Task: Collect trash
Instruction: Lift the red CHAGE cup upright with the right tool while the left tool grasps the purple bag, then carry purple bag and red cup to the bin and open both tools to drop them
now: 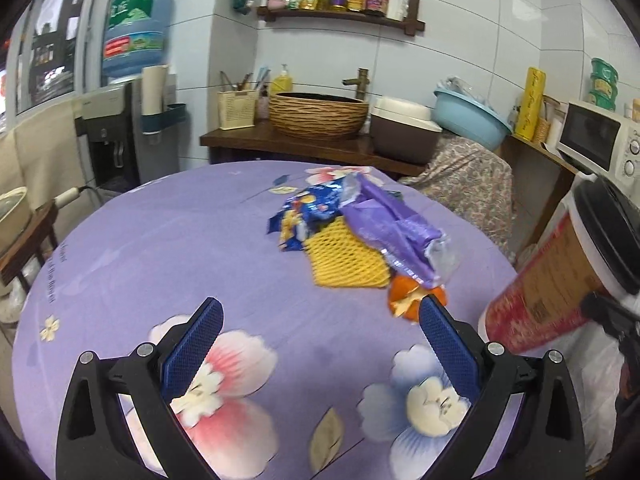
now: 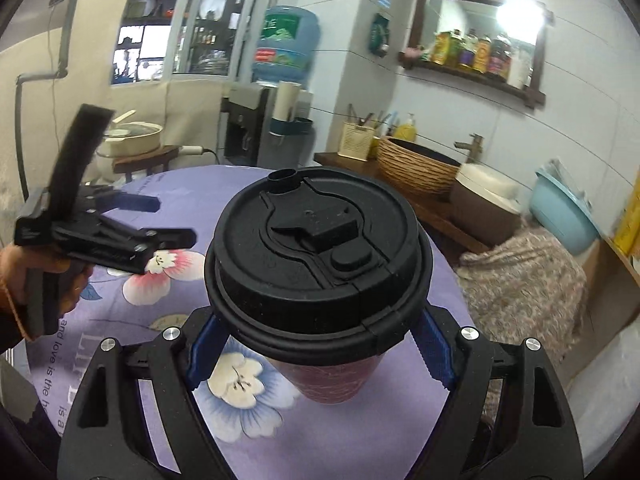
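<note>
On the tablecloth [image 2: 100, 364] reading "and love is the", right gripper [image 2: 320, 352] clasps cup [image 2: 320, 256].

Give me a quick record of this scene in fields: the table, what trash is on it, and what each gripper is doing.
surface: round table with purple floral cloth
trash pile: blue snack wrapper, purple wrapper, yellow foam net, orange peel, lying together on the cloth
left gripper: open, empty, short of the pile
right gripper: shut on the paper cup, pads on the sides just under the black lid
cup position: held at the table's right side, apart from the pile
</note>
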A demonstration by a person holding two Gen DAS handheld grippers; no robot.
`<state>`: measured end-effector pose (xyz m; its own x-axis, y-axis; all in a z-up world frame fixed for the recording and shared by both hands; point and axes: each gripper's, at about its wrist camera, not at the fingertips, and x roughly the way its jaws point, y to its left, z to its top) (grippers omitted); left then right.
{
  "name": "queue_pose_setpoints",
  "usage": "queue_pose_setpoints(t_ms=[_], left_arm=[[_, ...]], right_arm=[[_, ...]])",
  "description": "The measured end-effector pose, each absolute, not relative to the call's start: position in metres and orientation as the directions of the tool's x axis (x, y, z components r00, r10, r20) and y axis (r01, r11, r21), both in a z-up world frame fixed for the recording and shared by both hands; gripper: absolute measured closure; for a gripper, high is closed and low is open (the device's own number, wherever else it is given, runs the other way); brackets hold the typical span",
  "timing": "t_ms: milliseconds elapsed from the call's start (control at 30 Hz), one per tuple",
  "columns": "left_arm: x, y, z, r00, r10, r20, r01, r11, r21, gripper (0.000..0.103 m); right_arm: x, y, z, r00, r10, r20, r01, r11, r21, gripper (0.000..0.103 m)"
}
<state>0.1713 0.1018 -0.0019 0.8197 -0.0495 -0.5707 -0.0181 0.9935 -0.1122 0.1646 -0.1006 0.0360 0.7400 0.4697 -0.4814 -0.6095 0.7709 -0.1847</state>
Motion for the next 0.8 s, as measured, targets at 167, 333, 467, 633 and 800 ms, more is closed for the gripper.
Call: queue_pose_setpoints(t_ms=[167, 333, 467, 633, 800], left_arm=[[0.204, 0.072, -0.002, 0.811, -0.105, -0.576, 0.036, 0.991, -0.130, 0.006], [0.229, 0.042, -0.007, 0.784, -0.167, -0.597, 0.078, 0.982, -0.172, 0.006], [0.252, 0.024, -0.011, 0.762, -0.189, -0.620, 0.079, 0.977, -0.200, 0.006], [0.285, 0.018, -0.020, 0.717, -0.187, -0.672, 0.008, 0.965, -0.261, 0.007], [0.297, 0.021, -0.034, 0.671, -0.190, -0.717, -0.040, 0.956, -0.292, 0.045]], right_arm=[[0.159, -0.133, 0.025, 0.763, 0.428, -0.485, -0.558, 0.815, -0.158, 0.022], [0.151, -0.155, 0.018, 0.788, 0.384, -0.481, -0.504, 0.851, -0.146, 0.022], [0.146, -0.165, 0.013, 0.797, 0.367, -0.481, -0.485, 0.863, -0.145, 0.022], [0.138, -0.171, 0.008, 0.802, 0.360, -0.476, -0.475, 0.868, -0.143, 0.022], [0.133, -0.175, 0.004, 0.803, 0.360, -0.475, -0.473, 0.869, -0.142, 0.022]])
